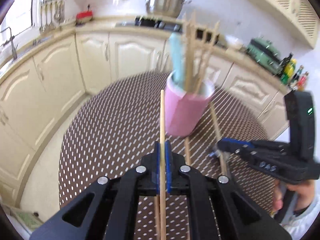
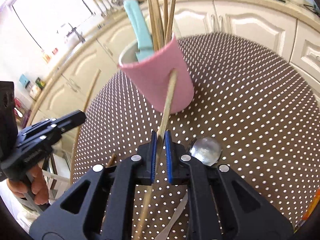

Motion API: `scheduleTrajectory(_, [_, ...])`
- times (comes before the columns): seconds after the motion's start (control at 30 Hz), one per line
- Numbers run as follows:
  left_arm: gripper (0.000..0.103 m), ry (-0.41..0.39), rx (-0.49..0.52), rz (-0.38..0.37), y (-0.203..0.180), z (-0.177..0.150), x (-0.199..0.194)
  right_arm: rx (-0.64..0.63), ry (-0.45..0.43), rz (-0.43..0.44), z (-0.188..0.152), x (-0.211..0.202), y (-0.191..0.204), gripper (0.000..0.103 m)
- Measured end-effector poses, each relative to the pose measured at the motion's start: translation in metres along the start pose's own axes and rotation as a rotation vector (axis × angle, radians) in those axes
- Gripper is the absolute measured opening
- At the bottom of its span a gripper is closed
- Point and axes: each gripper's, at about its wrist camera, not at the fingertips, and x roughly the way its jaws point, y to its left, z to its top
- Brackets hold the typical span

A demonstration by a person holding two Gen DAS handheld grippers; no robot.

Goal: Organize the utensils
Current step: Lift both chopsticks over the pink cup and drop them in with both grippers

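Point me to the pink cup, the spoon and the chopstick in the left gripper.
Pink cup (image 2: 160,84): right wrist view, on its pink side wall.
Spoon (image 2: 206,153): right wrist view, on the bowl.
Chopstick (image 1: 162,120): left wrist view, on the shaft above the left gripper (image 1: 163,152).

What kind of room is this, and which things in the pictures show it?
Most likely a home kitchen. Cream cabinet doors run under a long countertop, ladles hang from a wall rail, and a large steel pot sits at the back.
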Motion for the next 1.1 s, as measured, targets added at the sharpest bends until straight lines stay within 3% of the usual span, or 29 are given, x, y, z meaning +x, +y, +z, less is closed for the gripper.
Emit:
scheduleTrajectory(0.4, [0.005,-0.311,0.017,-0.127,-0.04,0.045,-0.041,-0.031,-0.254,0.124,0.017,-0.07,0.002,0.007])
scheduleTrajectory(0.83, [0.005,-0.615,-0.068,-0.156,-0.052,0.111,-0.031,-0.143,-0.621,0.064,0.099,-0.129,0.033,0.007])
scheduleTrajectory(0.97, [0.005,-0.719,-0.075,-0.124,-0.054,0.124,-0.026,-0.157,-0.694,0.044,0.11,-0.13,0.037,0.007])
scheduleTrajectory(1.1, [0.005,-0.774,-0.085,-0.112,-0.054,0.131,-0.015,-0.177,-0.737,0.015,0.116,-0.118,0.034,0.007])
